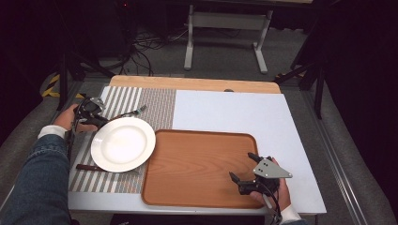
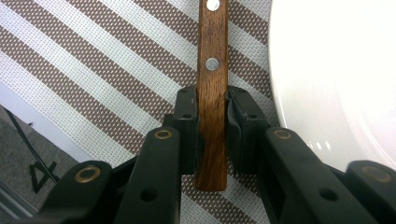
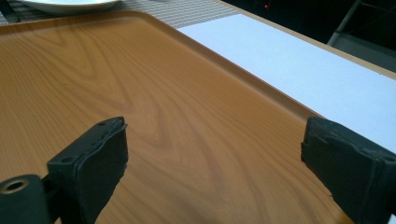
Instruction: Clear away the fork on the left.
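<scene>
Beside plate (image 2: 336, 70), L fingers (image 2: 187, 121) clamped on wooden handle (image 2: 211, 93), top cut off; R gripper (image 3: 212, 154) wide apart.

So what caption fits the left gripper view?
Left gripper clamps a fork's wooden handle on the striped placemat beside a white plate.

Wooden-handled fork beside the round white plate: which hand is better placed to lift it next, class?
Left. The left gripper is closed on the wooden-handled fork beside the round white plate. The right gripper sits open over the brown wooden tray, well away.
</scene>
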`<action>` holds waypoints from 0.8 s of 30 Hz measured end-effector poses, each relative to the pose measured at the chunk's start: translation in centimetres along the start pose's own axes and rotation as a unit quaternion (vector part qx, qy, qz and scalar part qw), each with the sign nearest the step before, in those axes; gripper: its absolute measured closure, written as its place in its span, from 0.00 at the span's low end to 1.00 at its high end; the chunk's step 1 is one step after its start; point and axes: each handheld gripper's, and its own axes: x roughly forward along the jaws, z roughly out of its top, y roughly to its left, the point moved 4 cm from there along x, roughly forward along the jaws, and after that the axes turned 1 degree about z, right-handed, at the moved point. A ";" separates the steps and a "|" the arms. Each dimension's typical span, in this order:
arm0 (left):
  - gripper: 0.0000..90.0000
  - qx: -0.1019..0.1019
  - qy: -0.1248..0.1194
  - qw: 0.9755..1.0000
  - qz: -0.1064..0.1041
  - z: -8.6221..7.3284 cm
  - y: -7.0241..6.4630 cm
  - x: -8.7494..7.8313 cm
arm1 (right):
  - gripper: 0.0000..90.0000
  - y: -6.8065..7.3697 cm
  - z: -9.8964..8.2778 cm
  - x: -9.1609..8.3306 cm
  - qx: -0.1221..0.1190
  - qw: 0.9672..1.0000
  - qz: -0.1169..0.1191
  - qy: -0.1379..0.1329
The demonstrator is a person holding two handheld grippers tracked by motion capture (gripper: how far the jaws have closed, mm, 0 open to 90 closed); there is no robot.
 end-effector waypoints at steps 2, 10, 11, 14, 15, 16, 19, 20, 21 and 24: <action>0.84 -0.006 -0.006 1.000 0.011 -0.1 0.0 0.0 | 0.09 0.0 0.0 0.0 0.000 1.000 0.000 0.000; 0.84 -0.024 -0.034 0.996 0.073 0.3 -0.1 0.0 | 0.09 -0.1 0.0 0.0 0.000 1.000 0.000 0.001; 0.84 -0.023 -0.038 0.996 0.083 0.4 -0.1 0.0 | 0.09 -0.1 0.0 0.0 0.001 1.000 0.001 0.001; 0.84 -0.025 -0.055 0.994 0.095 0.7 -0.3 -0.3 | 0.09 -0.1 0.0 -0.1 0.001 1.000 0.002 0.000; 0.84 -0.025 -0.060 0.993 0.098 0.8 -0.3 -0.4 | 0.09 -0.1 0.0 -0.1 0.002 1.000 0.002 -0.001; 0.84 -0.019 -0.071 0.992 0.105 0.9 -0.5 -0.6 | 0.09 -0.1 0.0 -0.1 0.002 1.000 0.001 -0.002; 0.84 -0.014 -0.093 0.988 0.122 1.4 -0.9 -1.2 | 0.09 -0.2 0.1 -0.1 0.003 1.000 0.001 -0.006; 0.84 -0.011 -0.092 0.988 0.126 1.4 -1.0 -1.2 | 0.09 -0.2 0.1 -0.2 0.002 1.000 0.000 -0.008; 0.84 -0.013 -0.096 0.987 0.128 1.5 -1.1 -1.3 | 0.09 -0.2 0.1 -0.2 0.002 1.000 0.000 -0.009; 0.84 -0.015 -0.106 0.986 0.131 1.7 -1.5 -1.4 | 0.09 -0.3 0.2 -0.3 0.004 1.000 -0.001 -0.013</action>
